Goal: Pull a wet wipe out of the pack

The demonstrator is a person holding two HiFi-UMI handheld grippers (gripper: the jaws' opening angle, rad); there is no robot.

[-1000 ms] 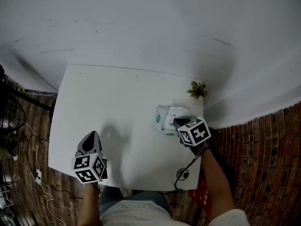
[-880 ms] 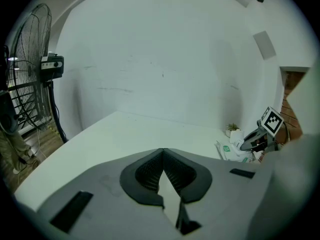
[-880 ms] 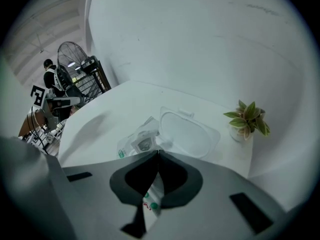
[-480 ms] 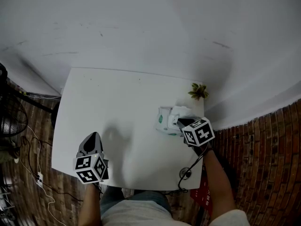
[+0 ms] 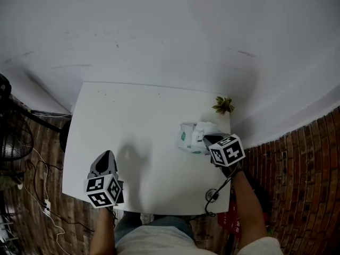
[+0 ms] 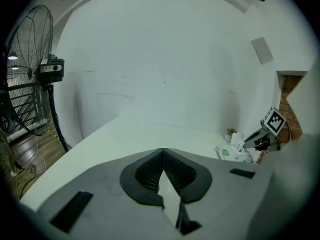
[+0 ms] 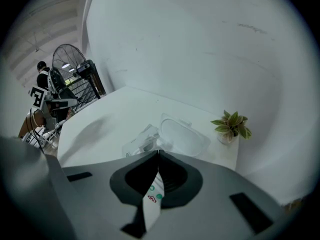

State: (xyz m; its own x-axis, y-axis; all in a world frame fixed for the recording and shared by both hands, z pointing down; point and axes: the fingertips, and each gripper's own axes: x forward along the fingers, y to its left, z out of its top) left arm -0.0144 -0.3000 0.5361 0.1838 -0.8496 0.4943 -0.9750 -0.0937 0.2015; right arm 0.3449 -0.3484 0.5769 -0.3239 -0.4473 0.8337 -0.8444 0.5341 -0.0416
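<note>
The wet wipe pack (image 5: 185,137) lies near the right edge of the white table (image 5: 133,121), its clear lid (image 7: 182,134) flipped open toward the wall. A crumpled wet wipe (image 7: 142,140) stands up out of the opening. My right gripper (image 5: 206,138) hangs over the pack and is shut, its tips pinching that wipe. In the right gripper view the pack's green print (image 7: 154,191) shows through the gap behind the jaws. My left gripper (image 5: 104,154) hovers over the table's near left part, shut and holding nothing. In the left gripper view the pack (image 6: 231,154) lies far to the right.
A small potted plant (image 5: 223,103) stands at the table's back right corner, close behind the pack. A cable (image 5: 211,195) hangs off the near right edge. A standing fan (image 6: 25,99) is on the floor to the left. A white wall runs behind the table.
The head view has shifted a little, so the table sits lower in the frame. Both grippers hold nearly the same places; the right one stays shut at the pack's opening.
</note>
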